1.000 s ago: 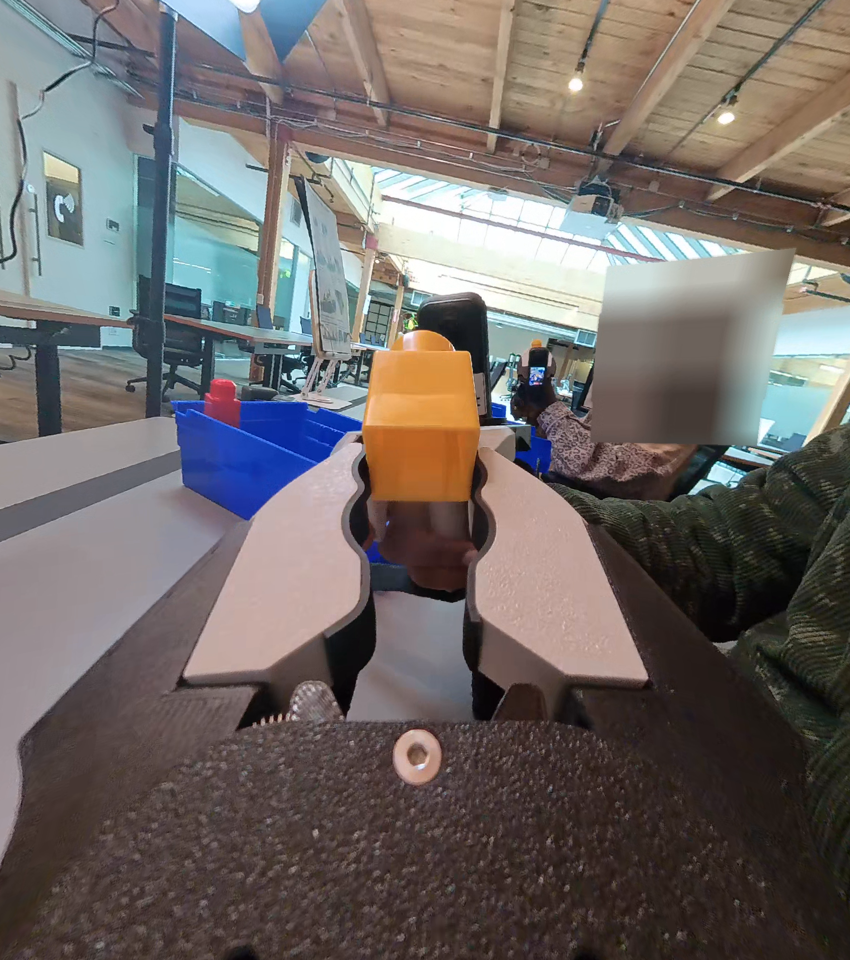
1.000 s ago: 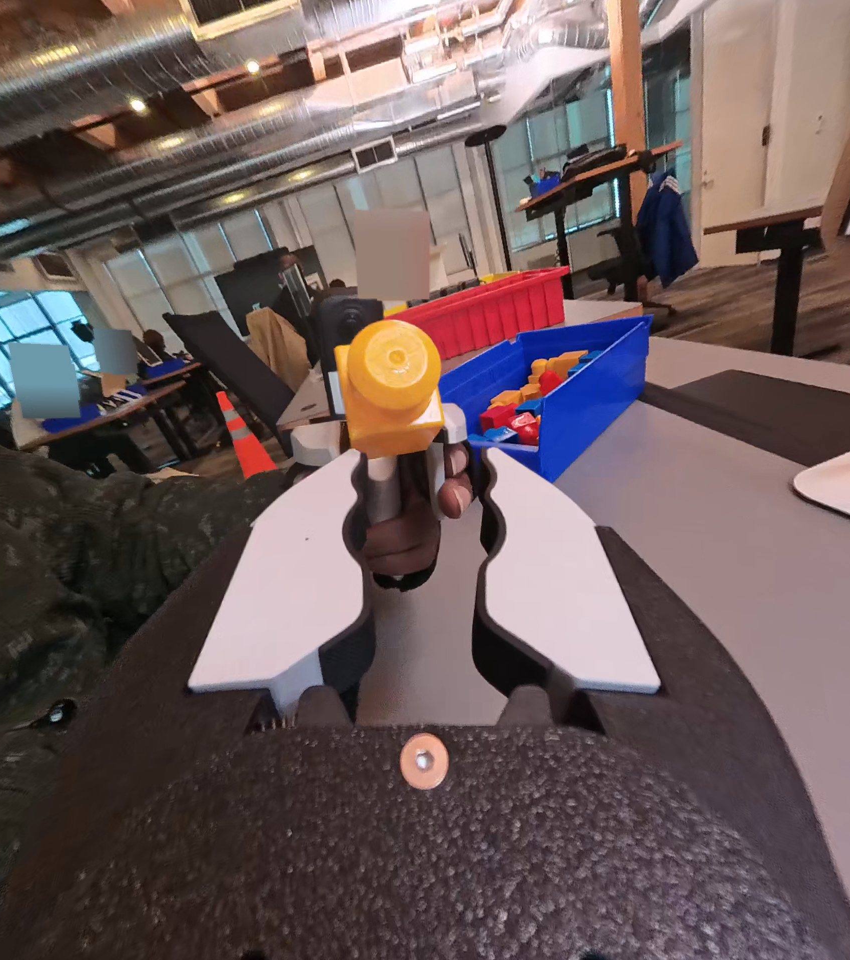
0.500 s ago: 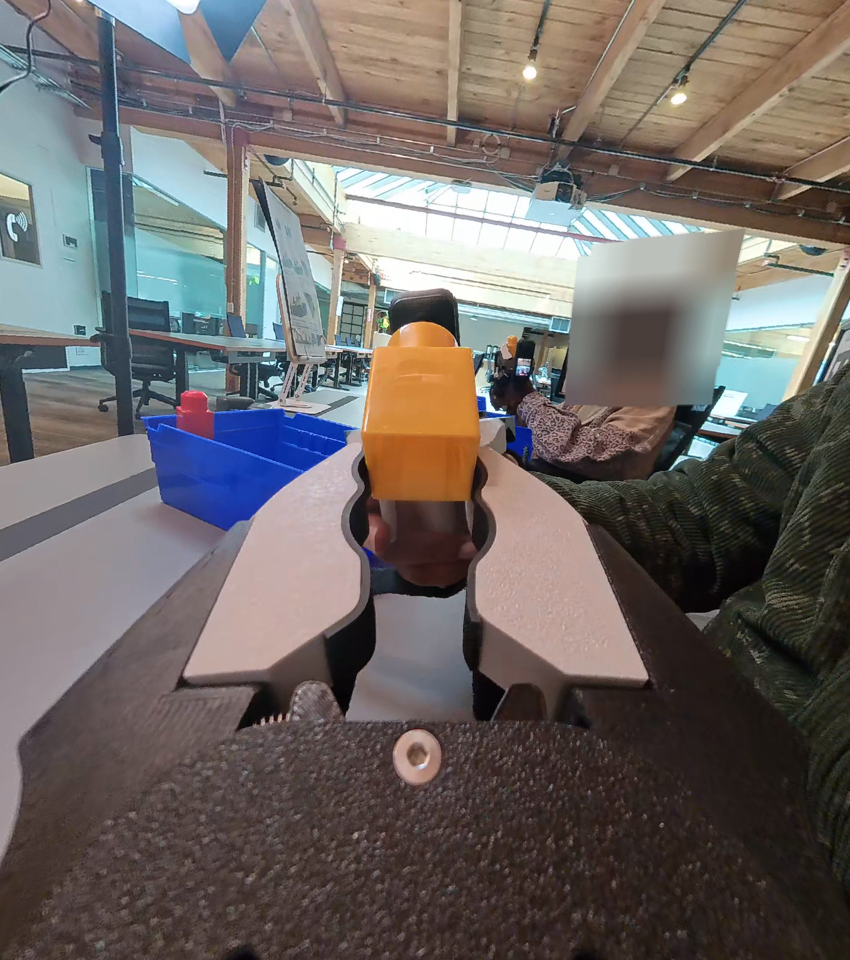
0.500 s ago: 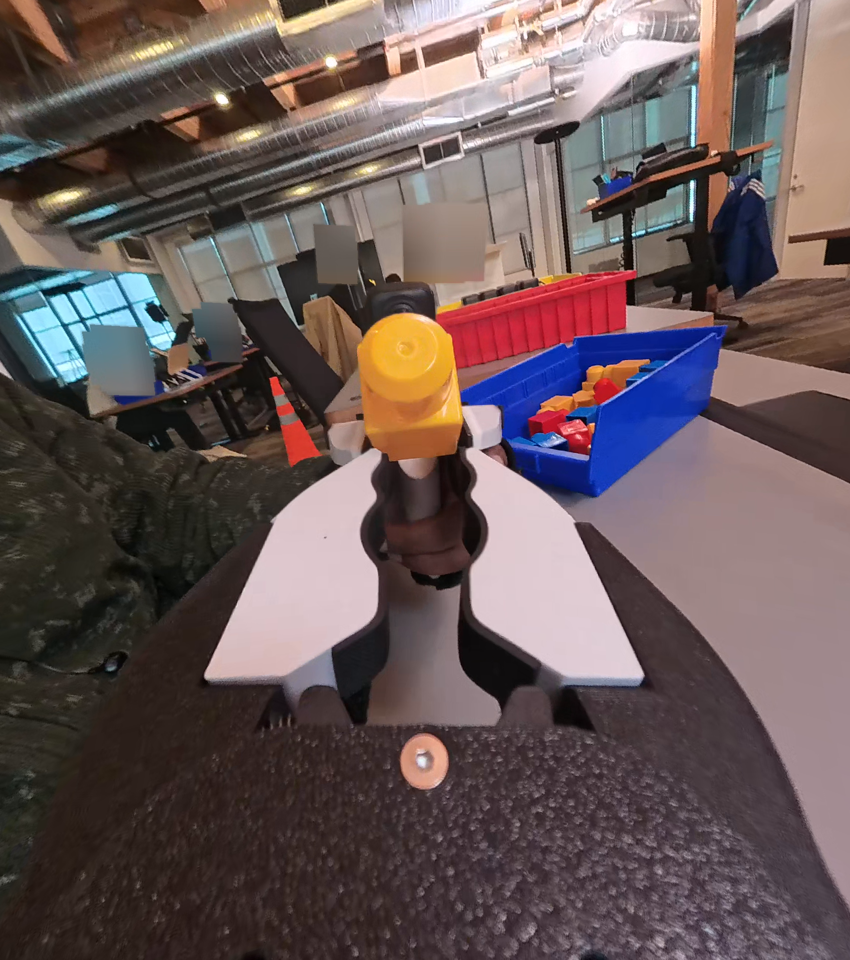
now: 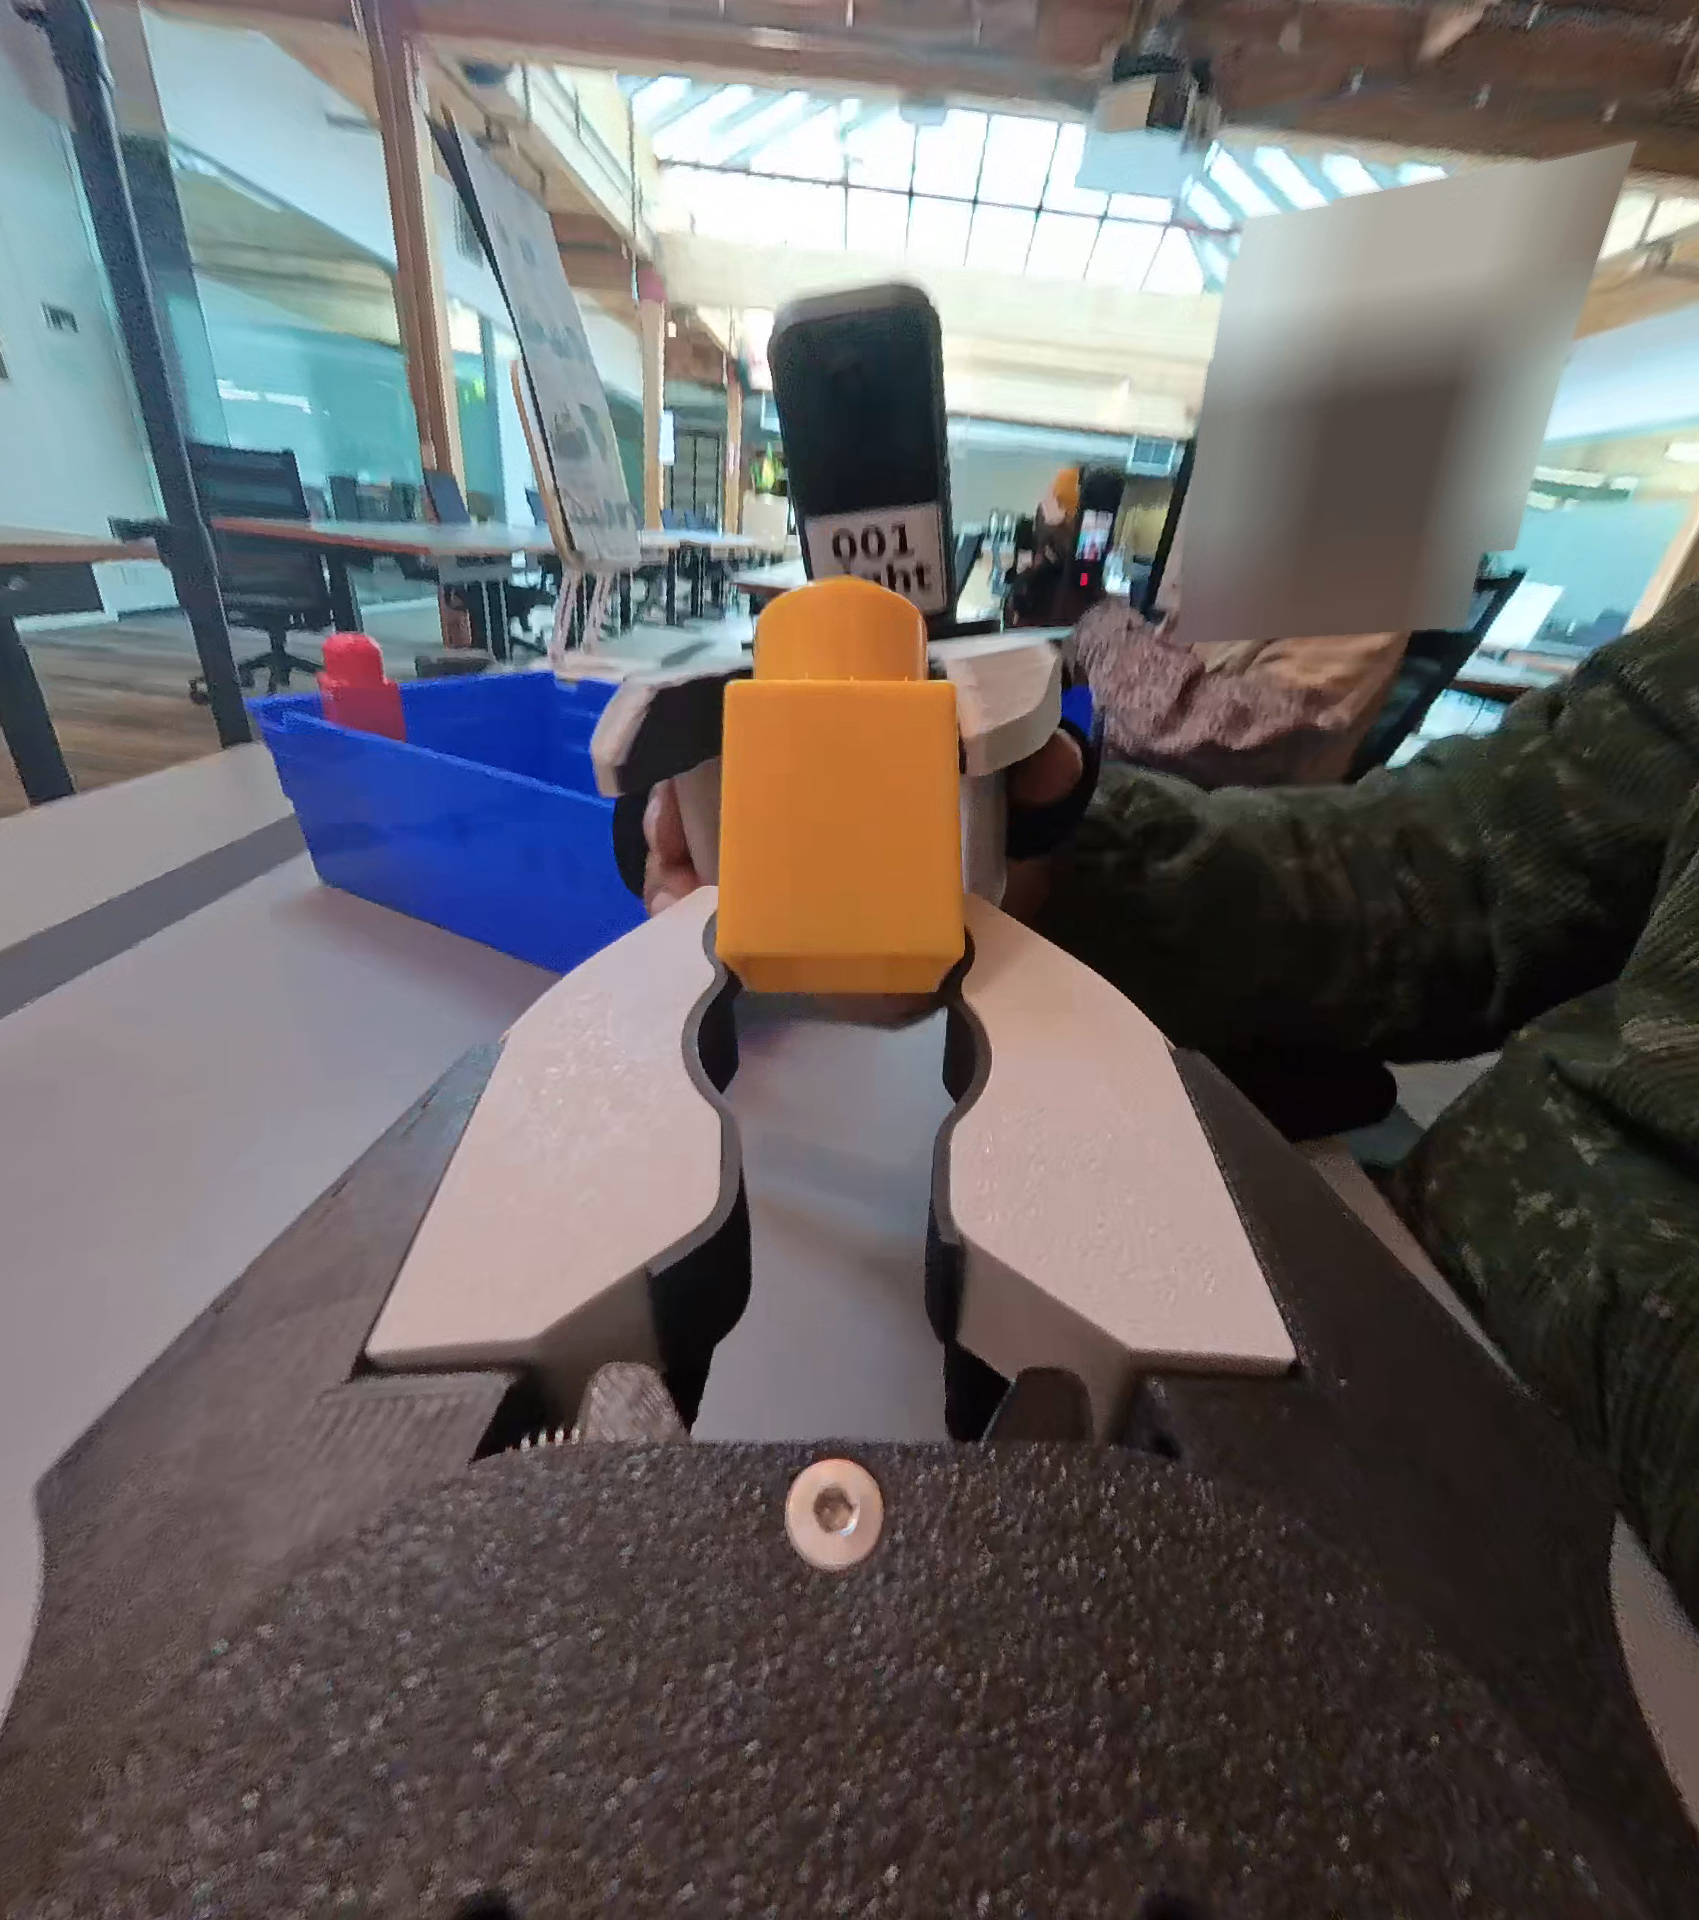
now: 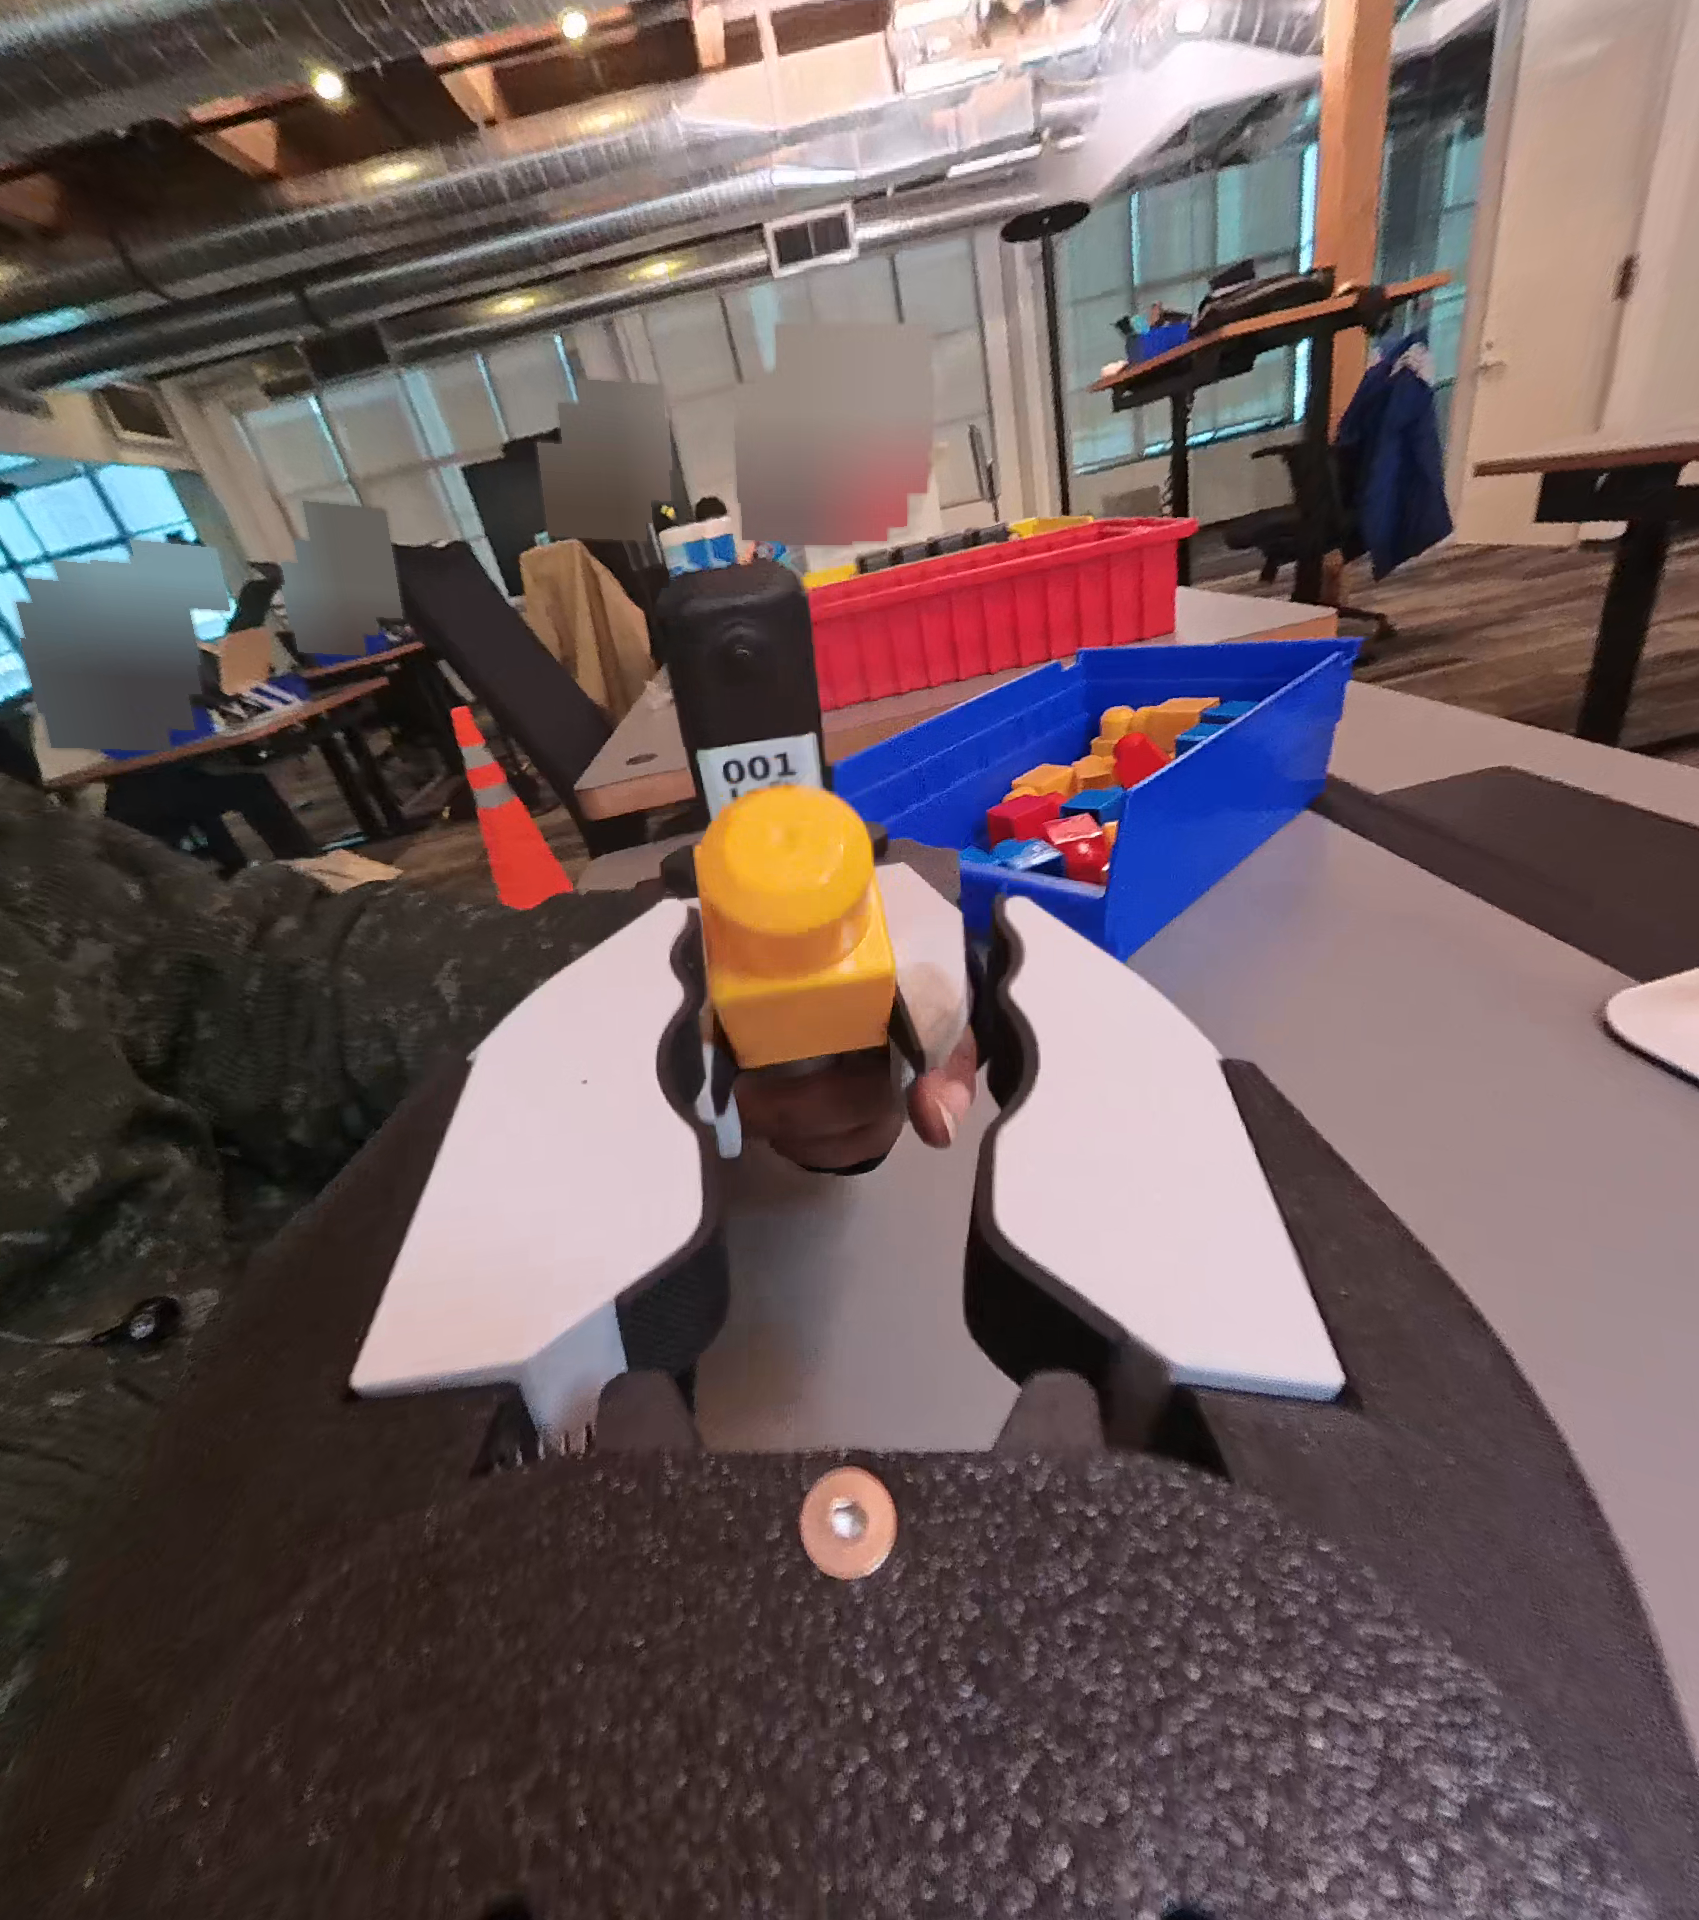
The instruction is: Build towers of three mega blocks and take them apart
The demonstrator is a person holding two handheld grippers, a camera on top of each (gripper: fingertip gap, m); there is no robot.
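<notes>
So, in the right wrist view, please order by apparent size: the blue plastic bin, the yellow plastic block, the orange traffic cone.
1. Blue plastic bin.
2. Yellow plastic block, but it sits much nearer the camera, so it looks enlarged.
3. Orange traffic cone, far off on the floor.

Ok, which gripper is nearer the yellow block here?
Left. The left gripper is clamped on the yellow block at its lower end. The right gripper faces it from the other side, jaws open around the block with a gap on one side.

blue bin (image 5: 471,821) contents hidden, red tray (image 6: 1001,623) interior unseen
</notes>
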